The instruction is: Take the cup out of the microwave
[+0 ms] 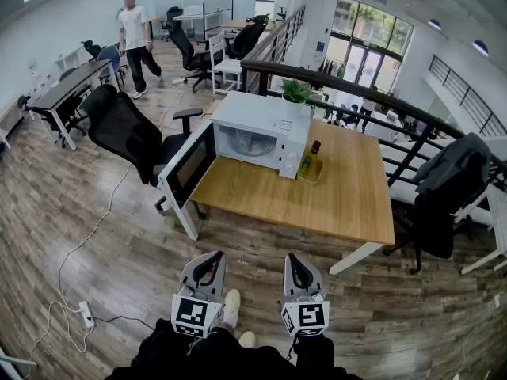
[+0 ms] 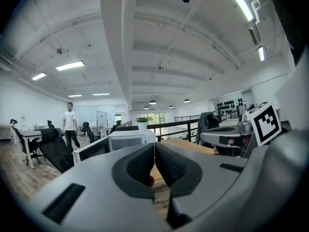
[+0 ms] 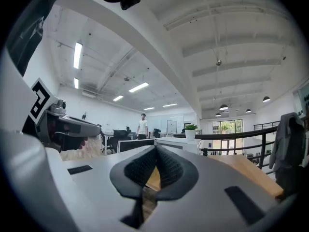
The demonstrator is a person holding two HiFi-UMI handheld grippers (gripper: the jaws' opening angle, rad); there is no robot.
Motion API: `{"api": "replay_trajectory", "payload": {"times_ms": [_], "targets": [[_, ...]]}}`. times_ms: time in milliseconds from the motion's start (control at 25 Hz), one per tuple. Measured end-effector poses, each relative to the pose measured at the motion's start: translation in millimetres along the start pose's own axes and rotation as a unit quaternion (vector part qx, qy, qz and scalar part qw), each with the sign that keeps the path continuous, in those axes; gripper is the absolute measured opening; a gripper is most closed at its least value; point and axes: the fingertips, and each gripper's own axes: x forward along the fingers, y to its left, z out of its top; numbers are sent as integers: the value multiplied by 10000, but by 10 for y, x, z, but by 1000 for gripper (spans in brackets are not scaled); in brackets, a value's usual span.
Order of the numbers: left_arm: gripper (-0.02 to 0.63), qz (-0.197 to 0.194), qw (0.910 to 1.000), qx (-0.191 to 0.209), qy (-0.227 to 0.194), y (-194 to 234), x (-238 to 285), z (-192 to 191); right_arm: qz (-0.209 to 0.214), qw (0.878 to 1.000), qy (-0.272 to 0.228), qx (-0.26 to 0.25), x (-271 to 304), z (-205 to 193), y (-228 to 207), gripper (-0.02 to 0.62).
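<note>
A white microwave (image 1: 257, 137) stands at the far left corner of a wooden table (image 1: 348, 200), its door (image 1: 188, 169) swung open to the left. Inside the cavity I see only a pale round shape (image 1: 247, 142); I cannot make out a cup. Both grippers are held low over the floor, well short of the table. The left gripper (image 1: 210, 261) is shut and holds nothing, and the right gripper (image 1: 298, 266) beside it is shut and holds nothing too. The left gripper view has its pads (image 2: 145, 166) pressed together, with the microwave (image 2: 126, 140) far ahead. The right gripper view shows the same microwave (image 3: 176, 143).
A bottle (image 1: 310, 158) on a small tray and a potted plant (image 1: 295, 92) stand by the microwave. A black office chair (image 1: 127, 133) sits left of the open door. A cable and power strip (image 1: 85, 313) lie on the floor. A person (image 1: 135, 42) stands far back.
</note>
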Motion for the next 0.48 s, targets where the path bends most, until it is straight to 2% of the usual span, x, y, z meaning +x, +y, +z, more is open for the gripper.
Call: {"api": "replay_trajectory", "payload": {"times_ms": [480], "targets": [[25,9,9998,-52,183,348,781,-11,38,9999,57,135,799,-60,-358,15]]}}
